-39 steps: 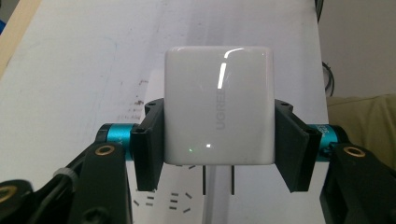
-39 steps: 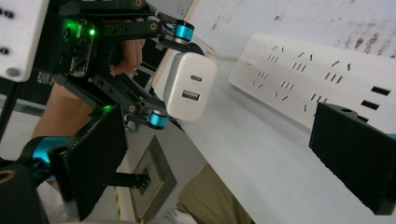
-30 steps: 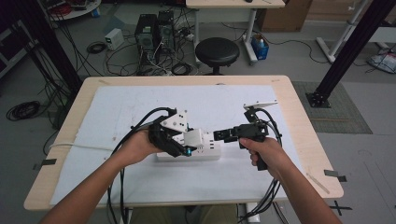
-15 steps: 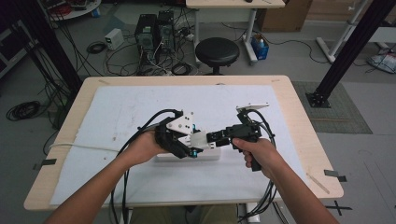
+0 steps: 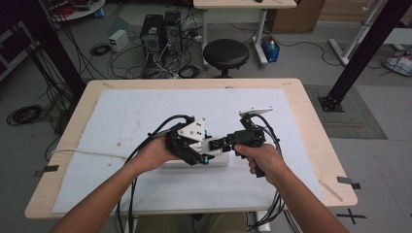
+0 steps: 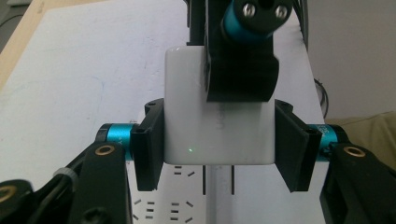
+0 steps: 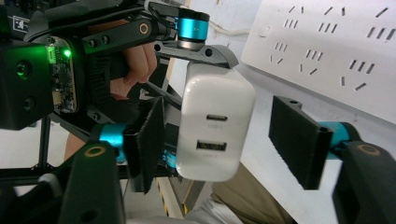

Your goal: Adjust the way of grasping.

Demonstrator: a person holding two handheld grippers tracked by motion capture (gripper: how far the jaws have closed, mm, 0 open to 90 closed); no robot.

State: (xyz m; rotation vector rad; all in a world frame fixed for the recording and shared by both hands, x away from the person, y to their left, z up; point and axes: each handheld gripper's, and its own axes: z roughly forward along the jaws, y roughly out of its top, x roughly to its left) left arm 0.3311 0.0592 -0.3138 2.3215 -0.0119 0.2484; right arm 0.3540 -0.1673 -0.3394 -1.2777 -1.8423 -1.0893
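My left gripper (image 6: 219, 149) is shut on the sides of a white USB charger (image 6: 215, 126), whose two prongs point down at a white power strip (image 6: 187, 205) just below. My right gripper (image 7: 222, 140) stands open around the same charger (image 7: 215, 121). Its left pad is close beside the charger and its right pad (image 7: 299, 140) is well clear. The charger's port face looks at the right gripper's camera. In the high view both grippers meet over the power strip (image 5: 218, 161) at the table's middle, the left gripper (image 5: 197, 150) beside the right gripper (image 5: 221, 144).
A white mat (image 5: 145, 116) covers most of the wooden table (image 5: 316, 145). Cables trail from both grippers toward the near edge, and the strip's cord (image 5: 82, 151) runs off to the left. A black stool (image 5: 226, 53) and computers stand beyond the far edge.
The right gripper has moved left toward the left gripper, so its jaws now flank the charger. The left gripper has shifted slightly right, still holding the charger.
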